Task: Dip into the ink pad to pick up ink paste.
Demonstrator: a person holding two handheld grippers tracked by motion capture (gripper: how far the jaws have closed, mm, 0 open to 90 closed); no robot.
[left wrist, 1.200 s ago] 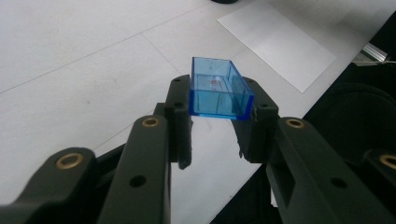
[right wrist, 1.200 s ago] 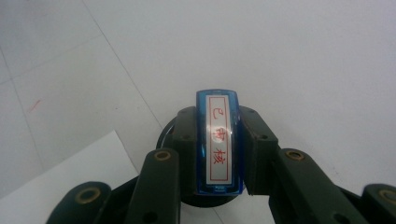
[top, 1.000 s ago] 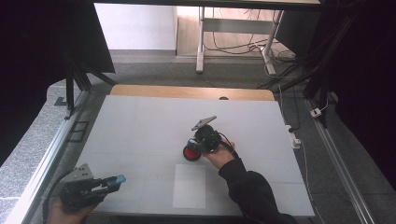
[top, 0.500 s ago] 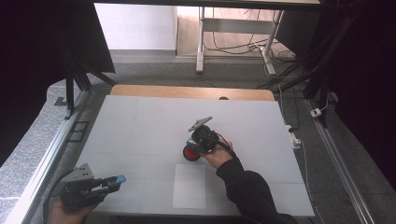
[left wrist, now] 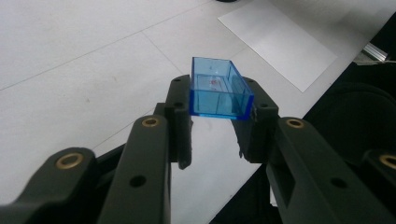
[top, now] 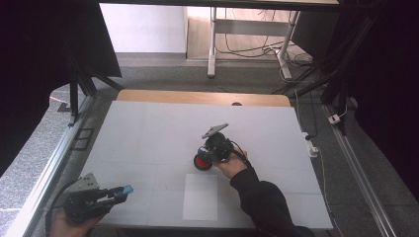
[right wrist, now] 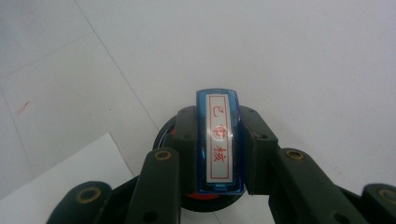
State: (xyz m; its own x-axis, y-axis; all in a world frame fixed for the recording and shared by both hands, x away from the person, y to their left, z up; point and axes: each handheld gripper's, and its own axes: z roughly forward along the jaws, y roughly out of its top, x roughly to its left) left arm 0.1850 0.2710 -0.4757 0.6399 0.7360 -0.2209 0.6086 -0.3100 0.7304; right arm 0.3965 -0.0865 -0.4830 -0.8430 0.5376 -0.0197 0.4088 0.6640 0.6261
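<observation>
Two tools grip: left tool [left wrist: 219, 126] clamps blue cap [left wrist: 218, 91] pointing forward beyond its jaws; right tool [right wrist: 217, 154] clamps stamp [right wrist: 218, 140], long axis along its jaws.

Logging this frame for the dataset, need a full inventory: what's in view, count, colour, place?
Clear box: 1, blue, open, clamped between the left gripper's jaws, above the table's near-left corner.
Stamp: 1, blue with a white label in red characters, clamped between the right gripper's jaws.
Round pad: 1, red in a black rim, on the table centre, under the stamp.
Paper sheet: 1, white, flat near the front edge.
Table: 1, white top, wooden strip at the far edge.
Left gripper: 1, black, near-left corner.
Right gripper: 1, black, table centre.
Sleeve: 1, black, right arm.
</observation>
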